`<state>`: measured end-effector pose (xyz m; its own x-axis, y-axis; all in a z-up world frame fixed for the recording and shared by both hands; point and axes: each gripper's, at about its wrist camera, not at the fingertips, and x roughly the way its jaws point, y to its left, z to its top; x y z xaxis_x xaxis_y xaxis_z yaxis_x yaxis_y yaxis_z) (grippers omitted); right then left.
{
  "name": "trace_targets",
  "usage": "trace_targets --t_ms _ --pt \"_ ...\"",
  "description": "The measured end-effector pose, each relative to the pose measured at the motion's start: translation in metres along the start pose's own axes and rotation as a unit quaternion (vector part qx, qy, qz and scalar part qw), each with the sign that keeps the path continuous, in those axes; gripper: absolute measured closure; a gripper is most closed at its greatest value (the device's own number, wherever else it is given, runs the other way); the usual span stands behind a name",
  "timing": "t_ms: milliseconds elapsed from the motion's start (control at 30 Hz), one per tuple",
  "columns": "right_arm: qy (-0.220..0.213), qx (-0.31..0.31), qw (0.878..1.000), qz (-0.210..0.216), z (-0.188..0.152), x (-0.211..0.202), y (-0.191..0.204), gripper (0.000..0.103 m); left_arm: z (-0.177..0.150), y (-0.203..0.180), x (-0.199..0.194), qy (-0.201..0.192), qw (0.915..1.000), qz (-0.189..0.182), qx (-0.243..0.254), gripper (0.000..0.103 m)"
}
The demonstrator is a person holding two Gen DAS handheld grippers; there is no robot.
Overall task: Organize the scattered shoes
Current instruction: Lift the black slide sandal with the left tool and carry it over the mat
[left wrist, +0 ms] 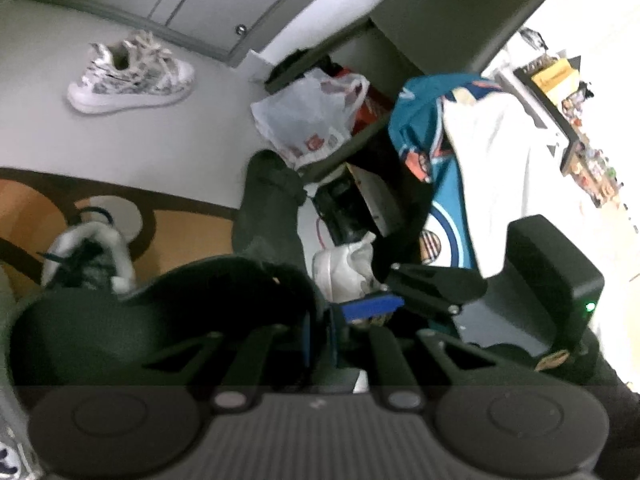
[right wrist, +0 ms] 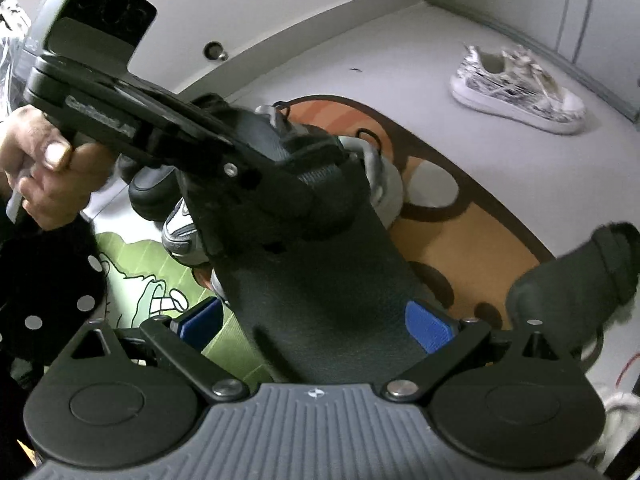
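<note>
Nearest, a black shoe [right wrist: 312, 264] is carried above the floor between the two tools. The left claw [left wrist: 320, 332] is pressed together and is seen pinching one end of that shoe, while the right claw [right wrist: 314, 322] is spread wide around its other end; one blue pad lies at the shoe's edge and a sliver of gap is seen at the other, so a firm press by it cannot be confirmed. This shoe is judged to be in transit, not yet set down. Just below and beside it, a cluster of unsorted footwear is seen: a silver-grey sneaker [right wrist: 184, 232] on a green mat [right wrist: 136, 264], a grey-and-white sneaker [right wrist: 376, 168] on the orange rug [right wrist: 460, 240], a white sneaker [left wrist: 344, 272] near the dark shelf [left wrist: 360, 144], and a second black shoe [right wrist: 572, 272] lying well apart from the held one. Farthest, a patterned sneaker [left wrist: 128, 76] is left alone on the bare floor near the wall. No tidy row or matched pair can be made out, so the task is judged to be at an early stage, with most shoes left to be gathered.
</note>
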<state>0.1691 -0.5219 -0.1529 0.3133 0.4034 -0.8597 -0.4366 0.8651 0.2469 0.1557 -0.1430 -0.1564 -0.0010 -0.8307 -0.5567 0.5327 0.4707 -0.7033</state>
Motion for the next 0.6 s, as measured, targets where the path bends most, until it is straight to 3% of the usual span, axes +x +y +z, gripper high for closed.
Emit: trace_targets --t_ms 367,600 --pt "-0.016 0.084 0.995 -0.046 -0.034 -0.018 -0.03 0.002 0.017 -0.021 0.06 0.042 0.9978 -0.02 0.046 0.094" --pt "-0.02 0.115 0.99 -0.085 -0.04 -0.02 -0.057 0.002 0.019 -0.015 0.088 0.062 0.9962 -0.038 0.048 0.094"
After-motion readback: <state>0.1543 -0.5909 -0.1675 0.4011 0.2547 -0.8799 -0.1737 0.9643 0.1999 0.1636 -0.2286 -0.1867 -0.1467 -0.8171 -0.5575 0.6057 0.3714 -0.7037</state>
